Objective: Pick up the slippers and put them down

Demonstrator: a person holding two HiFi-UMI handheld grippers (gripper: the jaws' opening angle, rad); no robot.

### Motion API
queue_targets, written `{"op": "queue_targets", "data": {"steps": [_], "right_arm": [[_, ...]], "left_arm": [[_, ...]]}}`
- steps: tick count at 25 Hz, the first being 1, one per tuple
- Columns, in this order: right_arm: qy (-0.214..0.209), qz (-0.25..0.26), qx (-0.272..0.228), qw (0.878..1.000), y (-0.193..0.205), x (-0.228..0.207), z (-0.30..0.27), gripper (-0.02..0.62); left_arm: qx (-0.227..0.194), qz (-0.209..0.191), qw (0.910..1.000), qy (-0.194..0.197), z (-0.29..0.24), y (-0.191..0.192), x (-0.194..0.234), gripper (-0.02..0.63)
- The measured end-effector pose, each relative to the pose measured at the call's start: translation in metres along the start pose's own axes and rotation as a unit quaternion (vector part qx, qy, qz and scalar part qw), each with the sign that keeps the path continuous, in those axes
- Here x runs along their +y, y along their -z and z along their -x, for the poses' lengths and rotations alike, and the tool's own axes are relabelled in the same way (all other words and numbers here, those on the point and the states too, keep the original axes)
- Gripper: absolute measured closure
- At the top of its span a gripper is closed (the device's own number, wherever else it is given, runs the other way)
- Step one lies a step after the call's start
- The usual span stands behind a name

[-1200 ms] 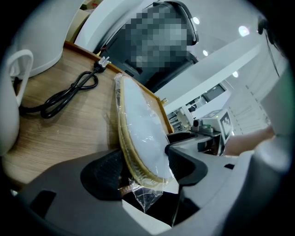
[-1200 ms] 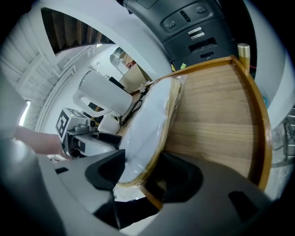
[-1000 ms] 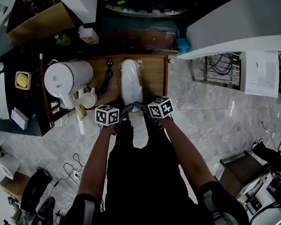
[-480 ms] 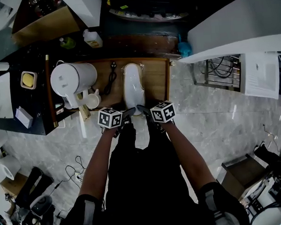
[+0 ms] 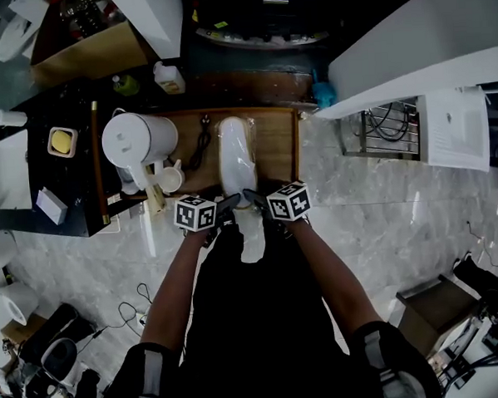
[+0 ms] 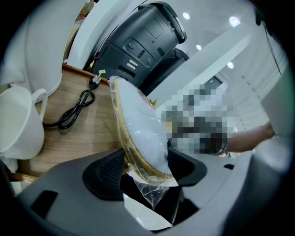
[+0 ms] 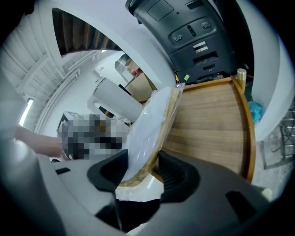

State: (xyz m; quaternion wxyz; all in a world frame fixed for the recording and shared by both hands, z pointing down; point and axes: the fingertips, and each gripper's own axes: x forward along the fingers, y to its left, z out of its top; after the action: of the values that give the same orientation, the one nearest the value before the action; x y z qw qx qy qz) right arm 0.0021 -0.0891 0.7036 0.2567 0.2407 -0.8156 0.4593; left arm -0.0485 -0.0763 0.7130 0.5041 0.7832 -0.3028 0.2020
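A pair of white slippers [image 5: 237, 153] sealed in a clear bag lies lengthwise over the wooden tray [image 5: 276, 147]. Both grippers hold its near end from opposite sides. My left gripper [image 5: 230, 204] has the pack's edge [image 6: 138, 131] between its pads. My right gripper [image 5: 251, 196] is closing its jaws, which pinch the same pack [image 7: 150, 122] at the other side. In both gripper views the pack stands tilted on edge, its near end off the wood. The bag's flap and a white card hang below the jaws.
A white kettle [image 5: 138, 141] and a white mug [image 5: 171, 180] stand at the tray's left, with a black cord [image 5: 201, 140] beside the slippers. A black appliance [image 6: 143, 41] sits behind the tray. Marble floor lies to the right.
Both grippers have risen a little with the near end of the slipper pack between them. The kettle, mug and cord stay where they were.
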Motion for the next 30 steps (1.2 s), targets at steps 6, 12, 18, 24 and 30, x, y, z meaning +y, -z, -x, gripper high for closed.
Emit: {"op": "queue_targets", "data": {"steps": [6,12,18,24,30], "right_arm": [[0.0,-0.002,-0.013,1.0,-0.004,0.02,0.007,0.388],[0.003,0.006,-0.022,1.0,-0.01,0.037,0.012,0.39],[0.002,0.016,-0.038,0.999,-0.014,0.058,0.029,0.39],[-0.003,0.015,-0.055,0.998,-0.013,0.077,0.04,0.39],[-0.004,0.021,-0.078,0.997,-0.015,0.097,0.056,0.39]], "left_arm": [[-0.017,-0.003,0.9998,-0.006,0.019,-0.001,-0.007,0.308],[-0.034,-0.009,0.9994,-0.003,0.037,-0.005,-0.014,0.307],[-0.055,-0.016,0.9983,-0.002,0.055,-0.007,-0.032,0.308],[-0.072,-0.015,0.9973,0.007,0.072,-0.004,-0.045,0.308],[-0.08,-0.032,0.9962,0.017,0.091,-0.005,-0.063,0.308]]}}
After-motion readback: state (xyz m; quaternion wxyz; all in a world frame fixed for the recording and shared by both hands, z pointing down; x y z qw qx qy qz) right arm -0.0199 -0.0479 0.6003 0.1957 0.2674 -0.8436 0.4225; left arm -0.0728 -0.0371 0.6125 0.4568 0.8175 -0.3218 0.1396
